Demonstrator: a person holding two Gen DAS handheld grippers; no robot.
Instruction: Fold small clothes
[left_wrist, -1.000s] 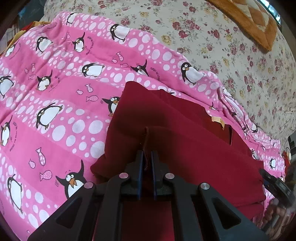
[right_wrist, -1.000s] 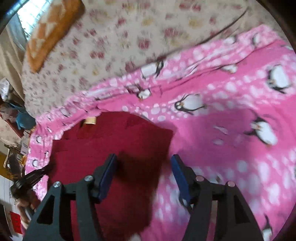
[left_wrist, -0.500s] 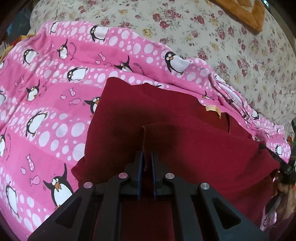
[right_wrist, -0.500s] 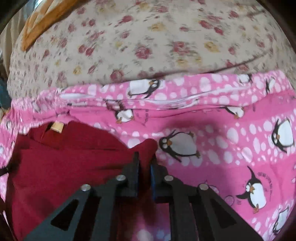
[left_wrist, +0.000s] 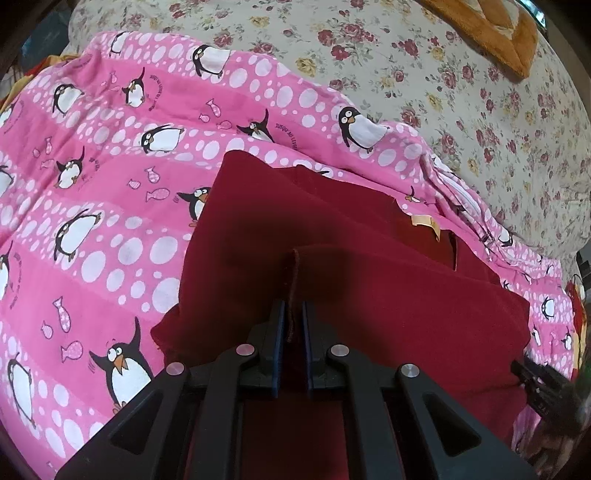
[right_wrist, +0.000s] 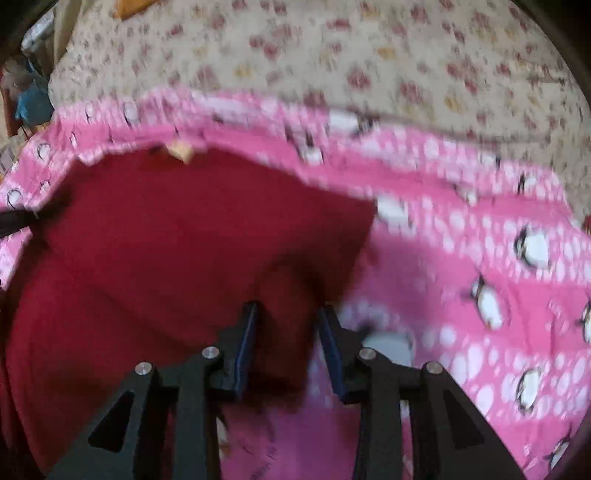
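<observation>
- My left gripper (left_wrist: 293, 314), black with blue pads, is pinched tight on a raised seam edge of the dark red soft knit garment (left_wrist: 332, 258); the fabric ridge stands up between the pads.
- The garment lies partly folded on the pink penguin-print fleece blanket (left_wrist: 110, 221), which is spread over the cream floral bedsheet (left_wrist: 461, 92). A tan neck label (left_wrist: 423, 220) shows near the far edge, so I judge the collar end is away from me.
- Step in hand, as I read it: bring a side over to make the fold. I should keep the left pinch firm and low so the layer underneath does not drag.
- My right gripper (right_wrist: 290, 345) has just been opening; its jaws stand apart with the near corner of the red garment between them, pads not pressing it. The view is blurred, so I cannot tell if cloth brushes a pad.
- To do it well: re-pinch the corner squarely on the edge, one layer only, not the blanket.
- Then move both hands together, match edges, lay flat, release after contact.
- Risk: blanket fleece catching in the right jaws.
</observation>
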